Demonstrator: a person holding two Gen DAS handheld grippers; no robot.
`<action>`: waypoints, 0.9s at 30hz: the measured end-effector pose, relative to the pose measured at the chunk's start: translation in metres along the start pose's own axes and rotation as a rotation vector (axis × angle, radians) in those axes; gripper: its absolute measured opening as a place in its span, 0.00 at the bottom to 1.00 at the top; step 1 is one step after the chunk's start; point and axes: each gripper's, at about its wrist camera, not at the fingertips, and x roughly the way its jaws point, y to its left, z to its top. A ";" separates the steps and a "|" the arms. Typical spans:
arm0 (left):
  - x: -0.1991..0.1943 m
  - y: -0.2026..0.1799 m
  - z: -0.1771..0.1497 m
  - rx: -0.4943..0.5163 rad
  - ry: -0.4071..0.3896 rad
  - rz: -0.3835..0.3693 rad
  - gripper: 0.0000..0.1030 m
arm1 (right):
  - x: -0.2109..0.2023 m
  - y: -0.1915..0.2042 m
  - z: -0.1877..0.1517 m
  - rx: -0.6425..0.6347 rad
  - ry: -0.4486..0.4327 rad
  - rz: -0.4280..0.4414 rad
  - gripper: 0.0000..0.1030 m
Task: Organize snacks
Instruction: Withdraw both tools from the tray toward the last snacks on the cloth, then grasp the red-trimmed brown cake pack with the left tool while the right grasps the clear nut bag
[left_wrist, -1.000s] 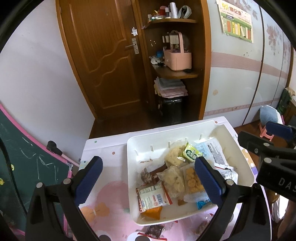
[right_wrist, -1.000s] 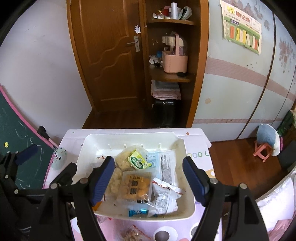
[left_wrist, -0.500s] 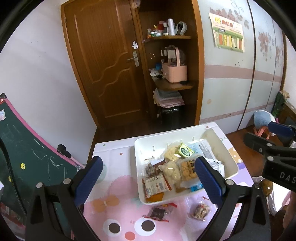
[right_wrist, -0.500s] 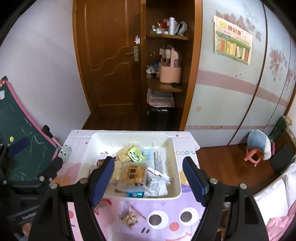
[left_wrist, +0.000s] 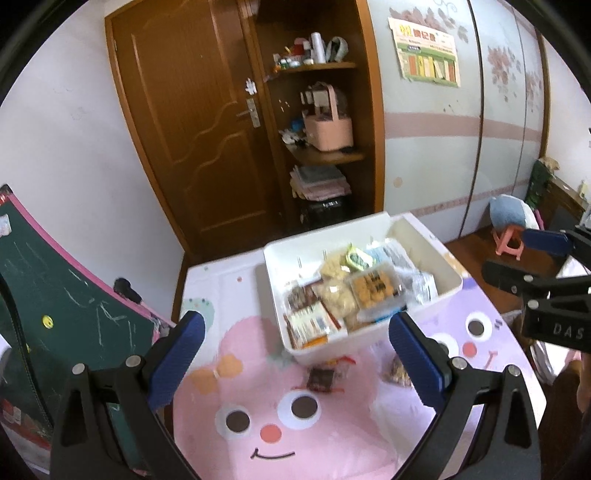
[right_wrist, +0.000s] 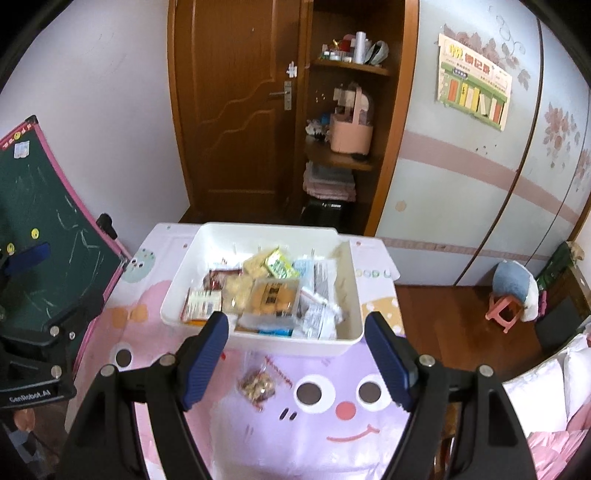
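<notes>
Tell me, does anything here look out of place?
Yes. Two small snack packets lie loose on the cartoon tablecloth just in front of the white bin: a clear nut packet and a dark packet. The other snacks are piled inside the bin.

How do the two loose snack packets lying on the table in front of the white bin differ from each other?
The dark packet holds something dark brown, while the nut packet shows light, mixed pieces through clear wrap. The dark packet lies nearer the pink cartoon face, the nut packet on the purple one. Both lie flat on the table cover, outside the white bin, and neither gripper touches them.
</notes>
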 end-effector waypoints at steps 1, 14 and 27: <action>0.002 0.000 -0.008 0.001 0.010 -0.010 0.97 | 0.003 0.003 -0.007 -0.001 0.010 0.008 0.74; 0.065 -0.013 -0.080 0.071 0.117 -0.083 0.97 | 0.067 0.018 -0.064 -0.002 0.153 0.054 0.74; 0.156 -0.001 -0.113 -0.025 0.242 -0.144 0.97 | 0.148 0.008 -0.109 0.110 0.312 0.137 0.74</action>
